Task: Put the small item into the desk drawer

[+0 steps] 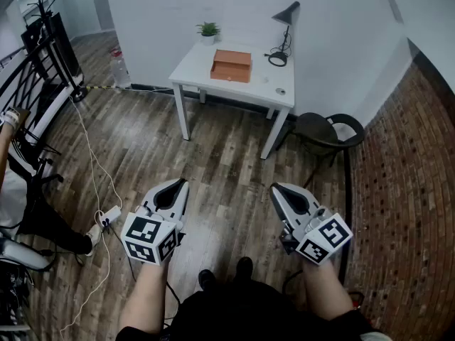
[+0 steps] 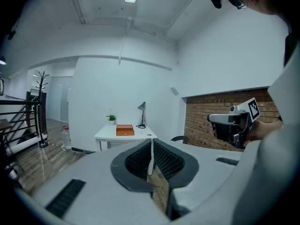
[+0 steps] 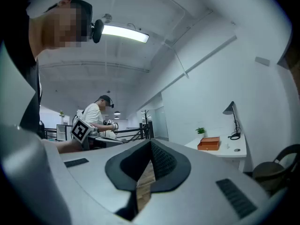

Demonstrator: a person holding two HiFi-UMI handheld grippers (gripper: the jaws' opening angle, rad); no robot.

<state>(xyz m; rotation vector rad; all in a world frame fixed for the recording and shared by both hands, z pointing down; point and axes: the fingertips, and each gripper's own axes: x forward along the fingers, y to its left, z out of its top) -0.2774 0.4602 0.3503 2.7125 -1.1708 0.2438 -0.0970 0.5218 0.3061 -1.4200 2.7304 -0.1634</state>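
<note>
Left claw (image 1: 185, 183), right claw (image 1: 274, 188) shut, far desk (image 1: 192, 66), perhaps small item (image 1: 281, 91)

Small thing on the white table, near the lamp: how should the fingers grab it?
Probably from straight above, pinching its two outer edges. The small thing lies low and flat on the white table, near its front right corner, with bare tabletop around it. Its exact shape is too small to tell.

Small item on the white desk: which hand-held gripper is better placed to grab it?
Probably the right hand-held gripper. The small item lies near the right front corner of the desk, on that side; the left hand-held gripper would reach across. Both are shut, empty, far from it.
</note>
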